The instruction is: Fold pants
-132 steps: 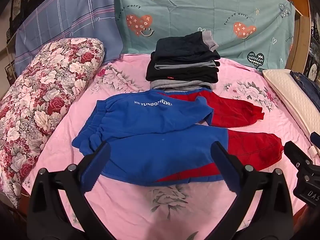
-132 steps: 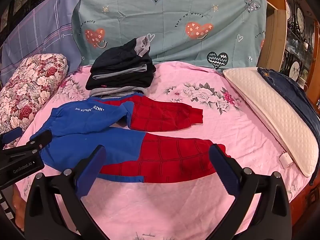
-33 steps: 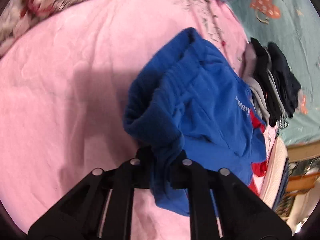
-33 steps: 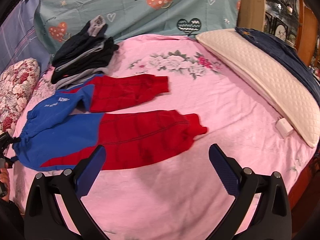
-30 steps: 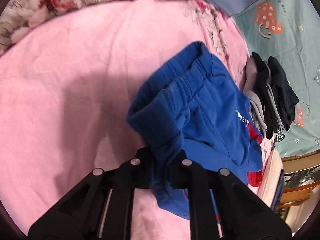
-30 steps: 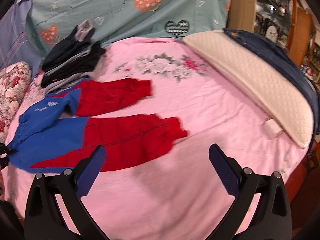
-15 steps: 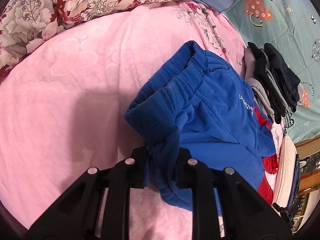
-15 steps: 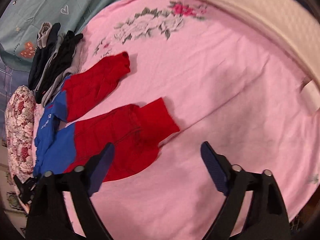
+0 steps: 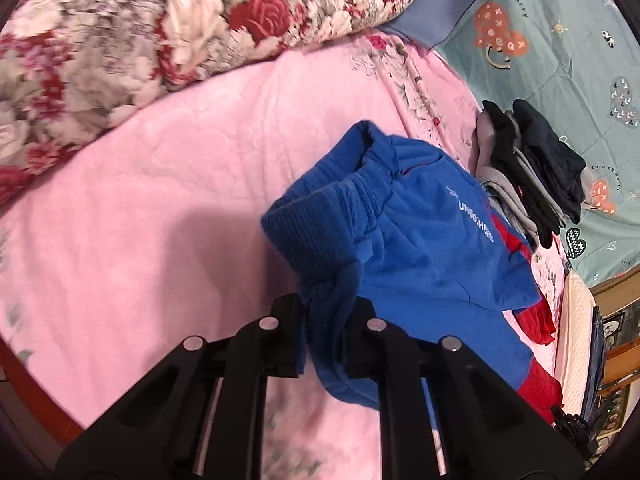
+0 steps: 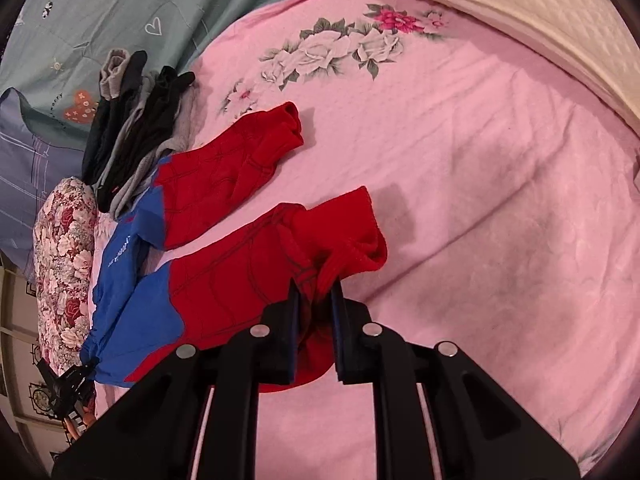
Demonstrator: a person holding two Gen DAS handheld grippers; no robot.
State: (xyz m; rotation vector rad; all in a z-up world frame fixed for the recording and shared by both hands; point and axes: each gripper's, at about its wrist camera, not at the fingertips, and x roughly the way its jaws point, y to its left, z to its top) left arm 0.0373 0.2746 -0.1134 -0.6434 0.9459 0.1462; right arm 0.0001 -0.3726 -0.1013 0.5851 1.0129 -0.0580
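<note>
Blue and red pants (image 9: 424, 248) lie on the pink bedsheet (image 9: 168, 208). My left gripper (image 9: 326, 312) is shut on the blue waistband corner, which bunches up between the fingers. In the right wrist view the pants (image 10: 224, 276) stretch from the blue waist at left to the red cuffs. My right gripper (image 10: 314, 300) is shut on the cuff of the near red leg. The far red leg (image 10: 240, 164) lies flat and free. The left gripper (image 10: 66, 384) shows small at the lower left of that view.
A stack of folded dark and grey clothes (image 9: 528, 168) (image 10: 136, 120) sits at the head of the bed. A floral bolster (image 9: 160, 32) lies along the left side. A cream pillow (image 10: 540, 28) lies along the right side. A teal heart-print sheet (image 10: 112, 12) hangs behind.
My right gripper has come down and closed on the near red cuff; half a second ago it was open above it. My left gripper stays shut on the waistband, lifting slightly.
</note>
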